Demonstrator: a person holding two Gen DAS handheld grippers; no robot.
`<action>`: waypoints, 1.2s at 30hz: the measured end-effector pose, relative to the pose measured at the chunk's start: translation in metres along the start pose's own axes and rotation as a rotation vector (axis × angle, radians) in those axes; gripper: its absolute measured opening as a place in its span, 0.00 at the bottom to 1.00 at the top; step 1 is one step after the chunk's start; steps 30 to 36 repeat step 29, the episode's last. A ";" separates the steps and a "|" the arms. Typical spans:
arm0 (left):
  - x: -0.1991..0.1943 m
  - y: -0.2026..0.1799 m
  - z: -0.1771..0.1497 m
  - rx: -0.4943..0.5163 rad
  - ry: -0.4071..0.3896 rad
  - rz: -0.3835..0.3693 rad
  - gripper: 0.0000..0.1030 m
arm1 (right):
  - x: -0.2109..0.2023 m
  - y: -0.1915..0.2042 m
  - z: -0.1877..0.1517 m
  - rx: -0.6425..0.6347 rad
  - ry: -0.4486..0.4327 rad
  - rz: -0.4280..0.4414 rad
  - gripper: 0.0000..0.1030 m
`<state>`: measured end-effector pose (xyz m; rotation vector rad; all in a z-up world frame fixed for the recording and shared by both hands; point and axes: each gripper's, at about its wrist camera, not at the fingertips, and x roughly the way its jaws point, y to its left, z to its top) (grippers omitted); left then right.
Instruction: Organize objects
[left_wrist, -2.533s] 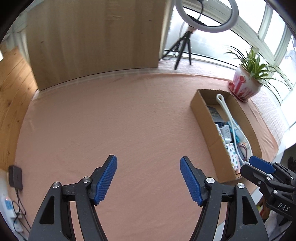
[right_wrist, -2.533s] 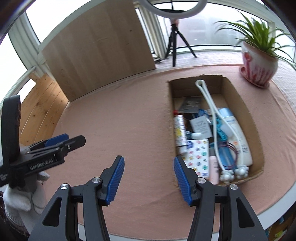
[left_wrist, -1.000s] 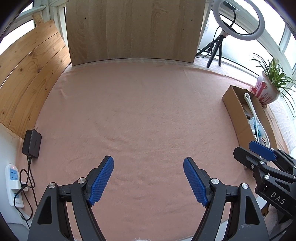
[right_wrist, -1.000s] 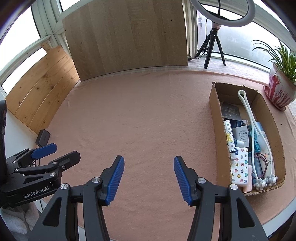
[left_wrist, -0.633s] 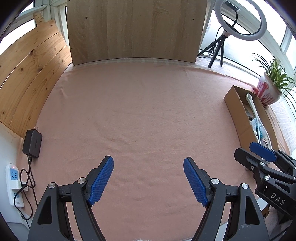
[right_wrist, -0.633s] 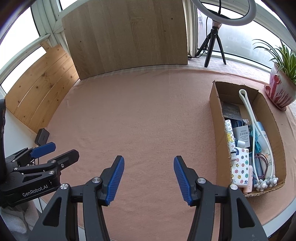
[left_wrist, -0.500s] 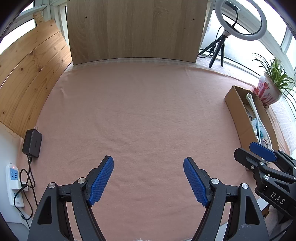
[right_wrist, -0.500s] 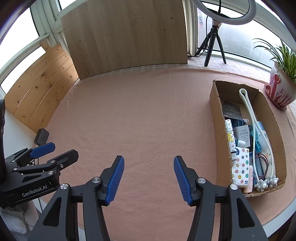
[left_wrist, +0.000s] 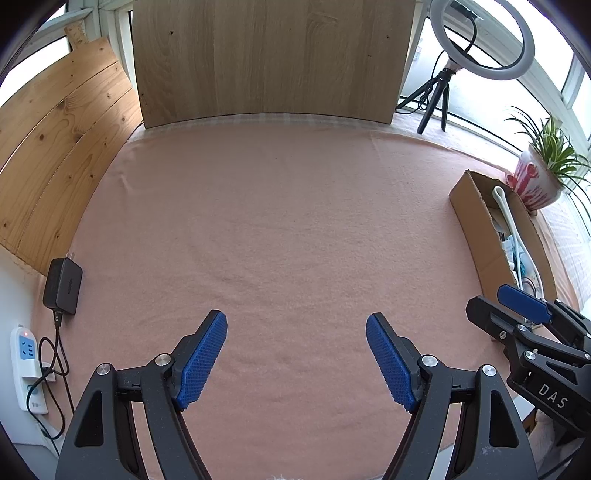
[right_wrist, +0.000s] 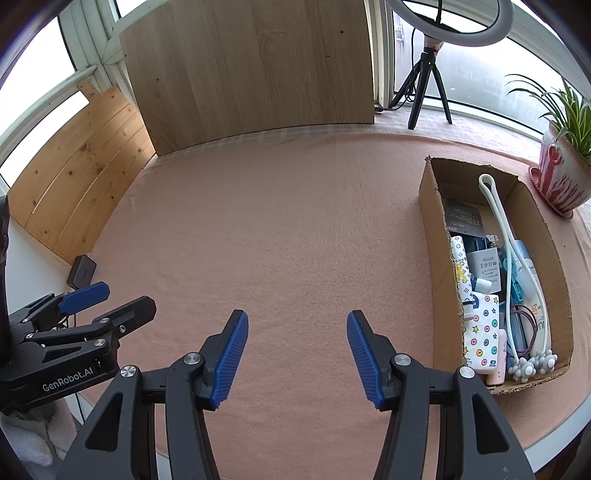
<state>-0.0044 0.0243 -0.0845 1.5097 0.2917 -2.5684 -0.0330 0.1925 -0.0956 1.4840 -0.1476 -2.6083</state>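
Note:
A brown cardboard box (right_wrist: 432, 206) lies at the right of the pink-covered table (right_wrist: 288, 229), packed with several items: a white looped massager (right_wrist: 498, 218), a dotted white pouch (right_wrist: 482, 332), a dark packet (right_wrist: 463, 218) and bottles. The same box (left_wrist: 476, 221) shows at the far right in the left wrist view. My right gripper (right_wrist: 295, 354) hovers open and empty over the cloth, left of the box. My left gripper (left_wrist: 295, 362) is open and empty above the table's near edge. Each gripper shows in the other's view: the right one (left_wrist: 517, 314), the left one (right_wrist: 99, 302).
A potted plant (right_wrist: 561, 177) stands beyond the box at the right. A ring light on a tripod (right_wrist: 428, 74) and a wooden board (right_wrist: 251, 74) stand at the back. Wooden planks (left_wrist: 55, 155) line the left side. A black adapter (left_wrist: 62, 284) and power strip (left_wrist: 26, 365) sit off the left edge.
Both grippers have drawn back and swung left since 2.5 s ago, so the box now sits farther right in both views. Over the last second they hardly moved. Both stay open.

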 end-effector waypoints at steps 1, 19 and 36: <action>0.001 0.000 0.001 0.002 0.001 -0.001 0.79 | 0.000 0.000 0.000 0.000 0.001 0.000 0.50; 0.007 -0.005 0.004 0.021 -0.008 -0.004 0.79 | 0.007 -0.005 0.002 -0.001 0.018 0.002 0.51; 0.017 -0.004 0.009 0.015 0.007 0.010 0.79 | 0.020 -0.007 0.004 0.004 0.047 0.008 0.51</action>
